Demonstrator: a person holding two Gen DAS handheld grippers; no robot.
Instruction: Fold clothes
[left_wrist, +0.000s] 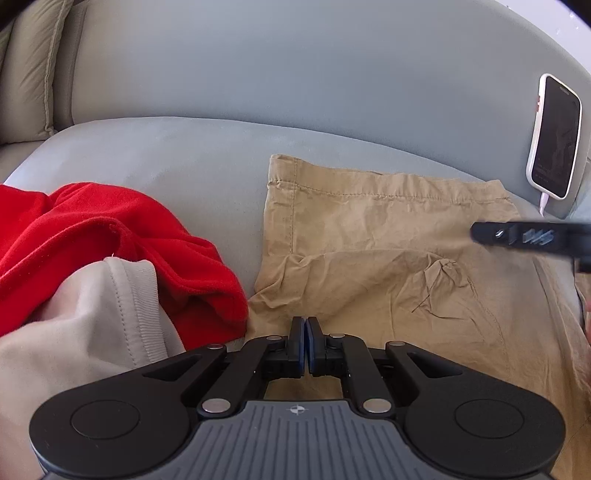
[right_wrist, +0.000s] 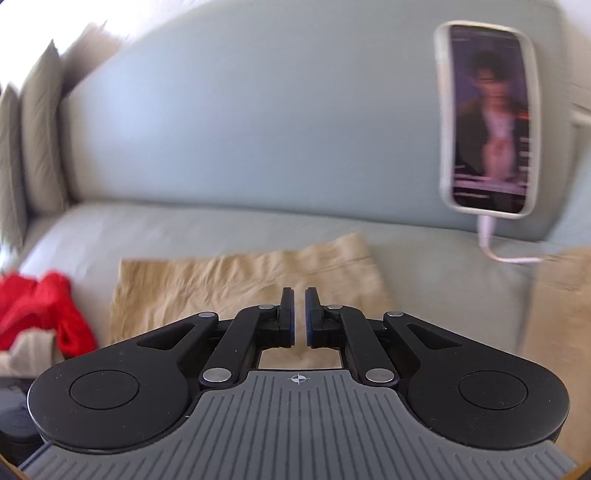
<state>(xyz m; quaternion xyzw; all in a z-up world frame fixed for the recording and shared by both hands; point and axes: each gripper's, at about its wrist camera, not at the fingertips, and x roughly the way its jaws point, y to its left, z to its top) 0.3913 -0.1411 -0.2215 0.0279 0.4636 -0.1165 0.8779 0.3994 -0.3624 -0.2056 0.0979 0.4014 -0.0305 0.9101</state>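
From the left wrist camera, the left gripper sits at six o'clock with its blue pads pressed together and no cloth visibly pinched between them; the tips hover at the near edge of the khaki trousers. That garment lies on the sofa seat from the centre out toward four o'clock. Its hemmed end is at twelve o'clock of the cloth, and an upper layer seems to be laid over a lower one, so I judge at least one fold is already made, though the surface is rumpled and creased. At nine o'clock a red garment lies in a loose heap, with a beige garment bunched just below it at eight o'clock; neither looks folded. A dark finger of the right gripper reaches in from three o'clock above the trousers. A phone leans on the backrest at two o'clock.

From the right wrist camera, blurred, the right gripper at six o'clock shows its jaws slightly apart with nothing between them. The khaki trousers lie just beyond the tips, the red garment at nine o'clock, the phone at two o'clock.

By my reading the trousers are partway folded and two garments remain untouched.
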